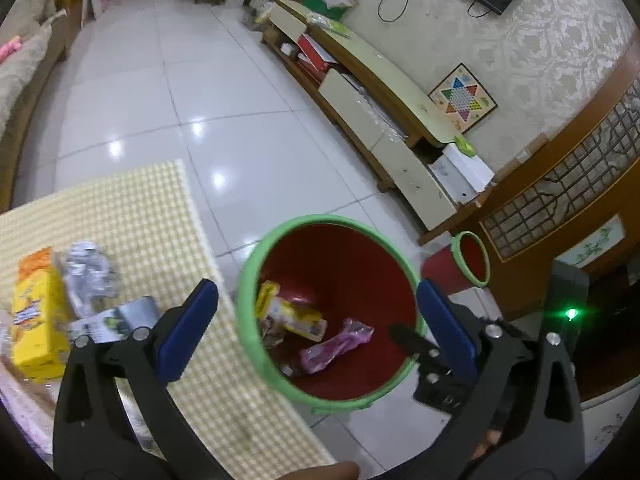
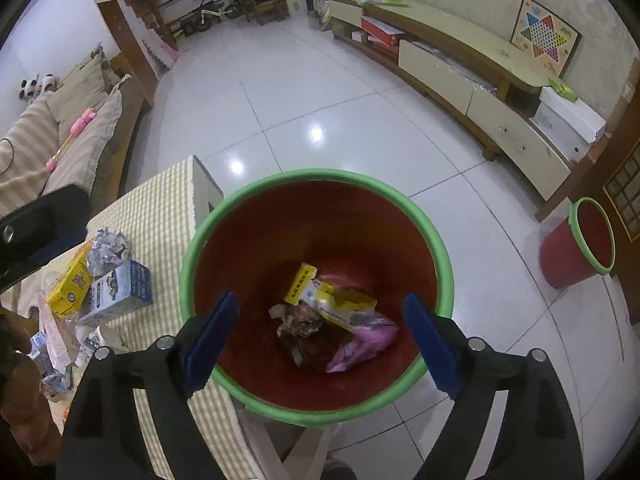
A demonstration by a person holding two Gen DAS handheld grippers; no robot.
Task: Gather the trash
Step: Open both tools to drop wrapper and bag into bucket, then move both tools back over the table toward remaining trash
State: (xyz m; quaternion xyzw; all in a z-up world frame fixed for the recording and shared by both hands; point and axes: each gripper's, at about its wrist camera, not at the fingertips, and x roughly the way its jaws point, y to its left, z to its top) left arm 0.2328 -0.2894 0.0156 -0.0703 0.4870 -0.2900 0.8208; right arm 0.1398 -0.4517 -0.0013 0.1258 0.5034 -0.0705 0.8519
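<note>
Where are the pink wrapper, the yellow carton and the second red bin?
pink wrapper (image 2: 362,346): right wrist view, its middle.
yellow carton (image 1: 36,316): left wrist view, its front face.
second red bin (image 2: 560,258): right wrist view, its outer wall.

1. No word, brand name or number can be read in either view.
2. Dark print is carried on the yellow carton (image 1: 34,316) on the checked tablecloth (image 1: 132,216), but it is too blurred to be made out.
3. Small lines of print are borne by the blue-and-white box (image 2: 120,292) beside it; no letter can be told.
4. Printing is seen on the yellow-and-white packet (image 2: 324,300) inside the red bin (image 2: 316,216), too small to be read.
5. A coloured six-pointed star is shown on the game board (image 2: 544,36) leaning against the wall; no lettering on it can be made out.
</note>
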